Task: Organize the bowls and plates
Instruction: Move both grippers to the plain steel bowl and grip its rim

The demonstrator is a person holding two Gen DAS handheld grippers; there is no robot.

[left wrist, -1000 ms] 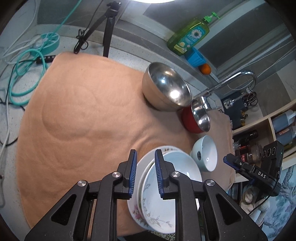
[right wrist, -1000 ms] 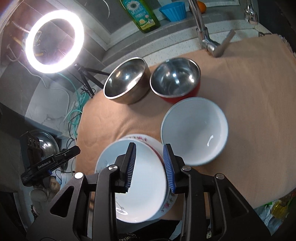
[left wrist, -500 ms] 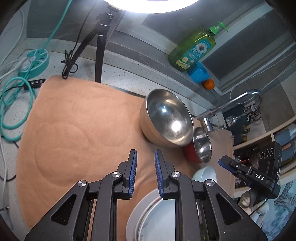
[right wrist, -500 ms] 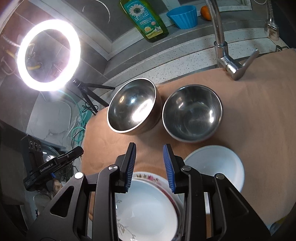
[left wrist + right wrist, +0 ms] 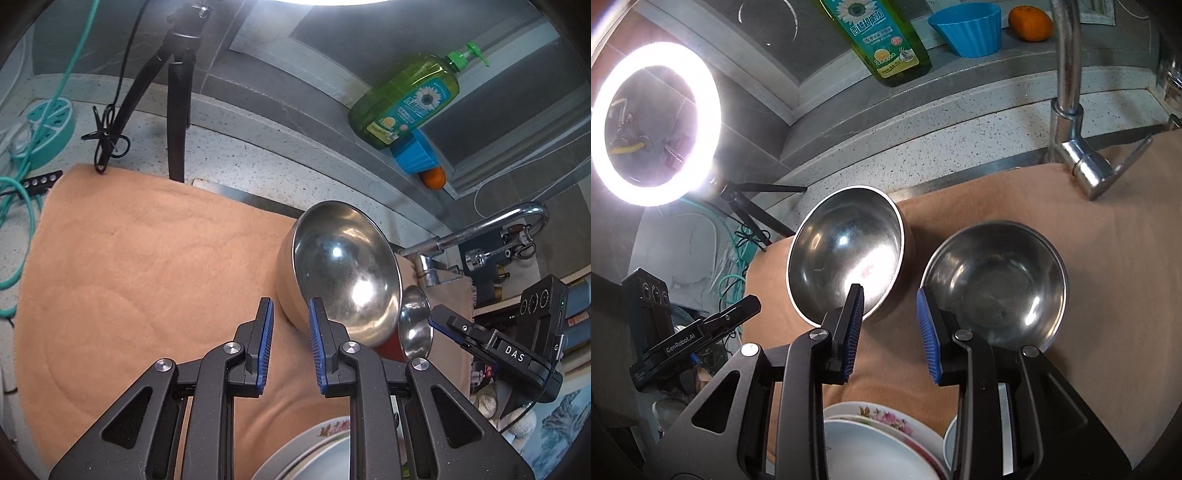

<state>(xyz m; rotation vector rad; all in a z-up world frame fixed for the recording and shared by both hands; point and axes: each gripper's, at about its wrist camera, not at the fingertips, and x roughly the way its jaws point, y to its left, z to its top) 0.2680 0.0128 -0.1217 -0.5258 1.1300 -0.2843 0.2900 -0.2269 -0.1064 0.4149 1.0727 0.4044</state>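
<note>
Both claws hang released over the peach cloth [image 5: 140, 266], nothing between their blue pads. The left gripper [image 5: 290, 314] points at the near side of the steel bowl [image 5: 343, 269]; the right gripper [image 5: 890, 299] hovers between that bowl and the red-sided steel bowl [image 5: 997, 284] beside it. The stacked plates [image 5: 879, 432] sit at the cloth's near edge, under the grippers.

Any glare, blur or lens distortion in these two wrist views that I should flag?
Right wrist view: the ring light blows out to white, and hot reflections sit in the plain steel bowl. Left wrist view: glare along the top edge, a bright spot in that bowl. Both: sharp, with fisheye bending and dark corners.
</note>
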